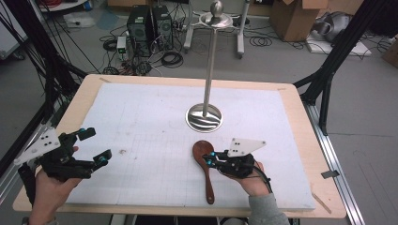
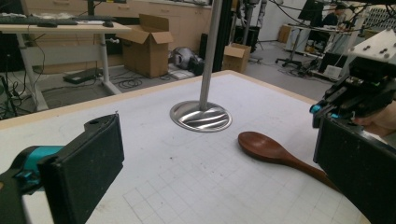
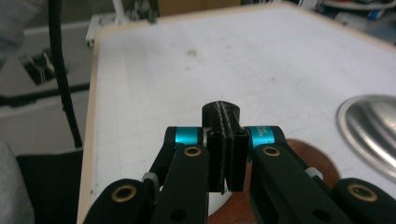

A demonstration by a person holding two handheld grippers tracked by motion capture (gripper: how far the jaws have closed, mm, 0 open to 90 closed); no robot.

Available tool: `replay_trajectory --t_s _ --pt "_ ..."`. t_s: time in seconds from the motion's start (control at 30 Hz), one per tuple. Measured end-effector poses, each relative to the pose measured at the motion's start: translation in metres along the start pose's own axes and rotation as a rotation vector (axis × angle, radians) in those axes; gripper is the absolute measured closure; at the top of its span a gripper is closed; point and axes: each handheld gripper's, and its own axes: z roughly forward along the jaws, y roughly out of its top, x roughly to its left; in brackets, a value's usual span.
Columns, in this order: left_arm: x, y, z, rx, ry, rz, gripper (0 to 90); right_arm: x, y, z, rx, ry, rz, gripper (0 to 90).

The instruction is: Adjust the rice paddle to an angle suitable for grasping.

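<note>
Resting near the table's left edge, left gripper, jaws standing wide apart with nothing between, plenty of bare white mat lying ahead. Farther right, lying on the mat near the front edge, wooden spoon, bowl pointing toward the metal stand, the two apart. Hovering over the spoon's bowl, right gripper, jaws pressed together, seemingly pinching nothing, though the spoon beneath is partly hidden in the right gripper view. Remaining open beyond the right hand, a broad strip of mat toward the table's right edge.
</note>
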Motion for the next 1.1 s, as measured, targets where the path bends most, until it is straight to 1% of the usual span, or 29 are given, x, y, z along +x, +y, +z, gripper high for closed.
replay_trajectory --t_s 0.03,0.07,0.1,0.13,0.17,0.27,0.37,0.47,0.53,0.63,0.7,0.8,0.9,1.0,1.1 --pt "0.0 0.0 0.0 0.0 0.0 0.0 2.2 0.001 -0.001 0.003 0.014 0.001 -0.001 89.4" --pt "0.0 0.0 0.0 0.0 0.0 0.001 2.2 0.001 -0.001 0.003 0.014 0.001 -0.001 89.4" --pt "0.001 0.0 -0.001 0.001 0.002 -0.002 2.2 0.002 -0.003 0.008 0.021 0.014 -0.008 89.4" --pt "0.001 0.0 -0.001 0.001 0.002 -0.002 2.2 0.003 -0.004 0.01 0.026 0.015 -0.011 89.4" --pt "0.001 -0.001 -0.001 0.0 0.003 -0.003 2.2 0.003 -0.005 0.012 0.038 0.015 -0.003 89.4" --pt "0.002 -0.001 -0.001 0.004 0.004 -0.004 2.2 0.003 -0.008 0.018 0.055 0.019 -0.007 89.4" --pt "0.002 -0.001 -0.001 0.005 0.004 -0.005 2.2 0.004 -0.012 0.024 0.08 0.033 0.0 89.5" --pt "0.002 -0.002 0.0 0.007 0.006 -0.007 2.2 0.004 -0.016 0.03 0.114 0.043 -0.004 89.6" --pt "0.002 -0.002 0.0 0.014 0.01 -0.001 2.2 0.006 -0.018 0.035 0.14 0.052 -0.001 89.6" --pt "0.001 -0.002 0.0 0.02 0.012 0.006 2.2 0.007 -0.021 0.04 0.153 0.057 -0.004 89.7" --pt "0.001 -0.002 0.0 0.017 0.01 0.007 2.2 0.007 -0.022 0.042 0.161 0.062 0.004 89.6" --pt "0.001 -0.001 0.0 0.016 0.013 0.006 2.2 0.008 -0.027 0.047 0.194 0.069 0.015 89.7" --pt "0.001 -0.001 0.0 0.014 0.011 0.007 2.2 0.011 -0.029 0.05 0.219 0.076 0.002 89.7" --pt "0.001 -0.001 -0.001 0.015 0.012 0.006 2.2 0.013 -0.03 0.053 0.235 0.087 0.002 89.7" --pt "0.003 -0.003 -0.001 0.017 0.027 0.012 2.2 0.014 -0.032 0.055 0.247 0.094 0.006 89.7"
